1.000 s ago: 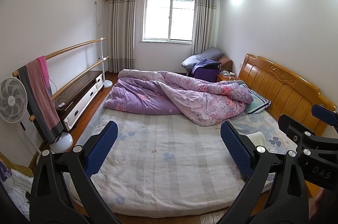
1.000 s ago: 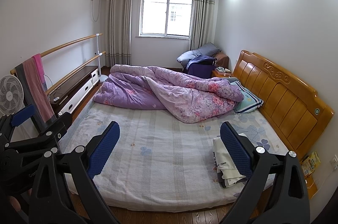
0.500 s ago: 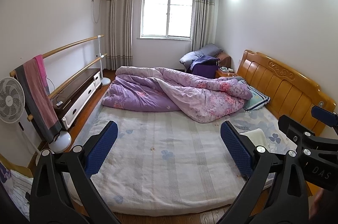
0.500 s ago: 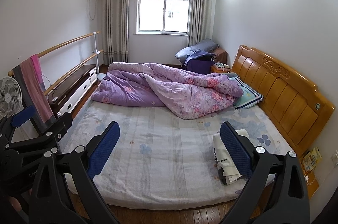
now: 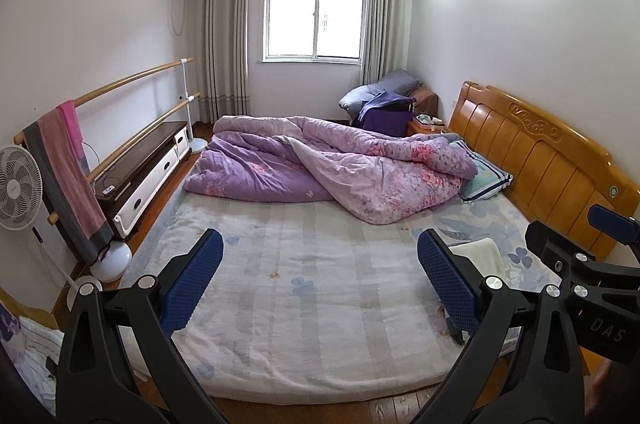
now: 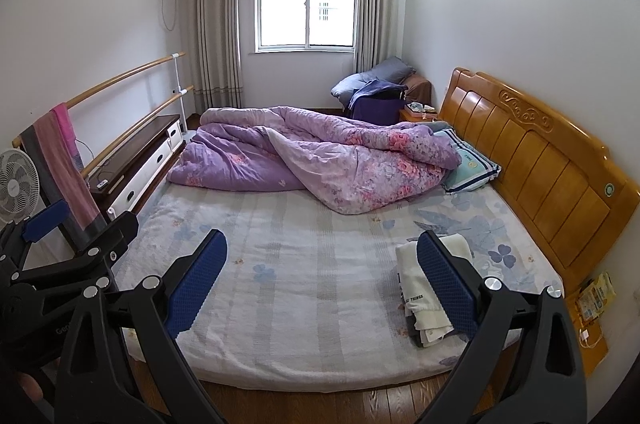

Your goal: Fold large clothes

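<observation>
A stack of folded clothes [image 6: 420, 298], cream on top with black print and dark pieces below, lies on the near right part of the bed [image 6: 312, 264]. It shows partly in the left wrist view [image 5: 482, 256], behind the right finger. My left gripper [image 5: 320, 280] is open and empty, held above the bed's near edge. My right gripper [image 6: 322, 280] is open and empty, its right finger in front of the stack. Each gripper shows at the edge of the other's view.
A crumpled purple floral quilt [image 6: 320, 160] and a striped pillow [image 6: 472, 166] lie at the bed's far half. The wooden headboard [image 6: 540, 152] stands at right. At left stand a fan [image 5: 18, 184], a bar rack with a pink towel [image 5: 68, 168] and a low cabinet [image 5: 148, 164].
Both cameras have drifted slightly back and up from the bed, so more of the mattress and the stack shows. Both grippers stay open and empty.
</observation>
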Demonstrator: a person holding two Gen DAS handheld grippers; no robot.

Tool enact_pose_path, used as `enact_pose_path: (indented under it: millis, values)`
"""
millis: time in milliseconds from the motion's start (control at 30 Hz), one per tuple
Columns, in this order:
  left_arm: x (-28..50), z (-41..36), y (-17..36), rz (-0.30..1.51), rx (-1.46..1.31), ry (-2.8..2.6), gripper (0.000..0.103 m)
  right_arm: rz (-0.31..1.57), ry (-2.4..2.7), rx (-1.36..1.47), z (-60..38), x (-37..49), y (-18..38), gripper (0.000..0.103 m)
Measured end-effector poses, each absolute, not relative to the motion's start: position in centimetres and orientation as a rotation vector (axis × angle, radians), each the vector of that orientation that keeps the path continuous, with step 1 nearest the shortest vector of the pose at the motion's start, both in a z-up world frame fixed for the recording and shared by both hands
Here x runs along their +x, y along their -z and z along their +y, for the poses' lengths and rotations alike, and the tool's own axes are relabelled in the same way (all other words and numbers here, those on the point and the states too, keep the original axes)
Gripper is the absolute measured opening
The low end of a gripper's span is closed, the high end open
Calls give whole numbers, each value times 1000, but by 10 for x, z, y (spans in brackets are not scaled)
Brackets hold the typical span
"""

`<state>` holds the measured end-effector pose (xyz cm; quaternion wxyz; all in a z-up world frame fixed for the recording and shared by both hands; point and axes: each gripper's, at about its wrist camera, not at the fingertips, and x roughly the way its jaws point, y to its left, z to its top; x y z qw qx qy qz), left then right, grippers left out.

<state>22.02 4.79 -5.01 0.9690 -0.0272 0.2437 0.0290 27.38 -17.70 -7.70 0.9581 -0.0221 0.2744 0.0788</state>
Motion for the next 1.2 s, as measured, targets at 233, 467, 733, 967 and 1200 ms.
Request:
enact_pose_path:
  millis: [233,467,733,967,1200]
  values:
    - [241,7,55,495,-74,-89,98,556,-186,-61,-210,294,80,93]
    - [258,-19,66,525,-79,-116,98,582,-218,-71,-231,312,91,93]
    - [281,-30,77,559,-71,-122,98,612,-227,-66,-234,331,102,93]
    - [307,-15,89,565,-73,-104,98,632,-206,-70,-217,351,110,93]
    - [353,39,110,583,-105,-37,98,641,-146,-99,-165,376,123,93]
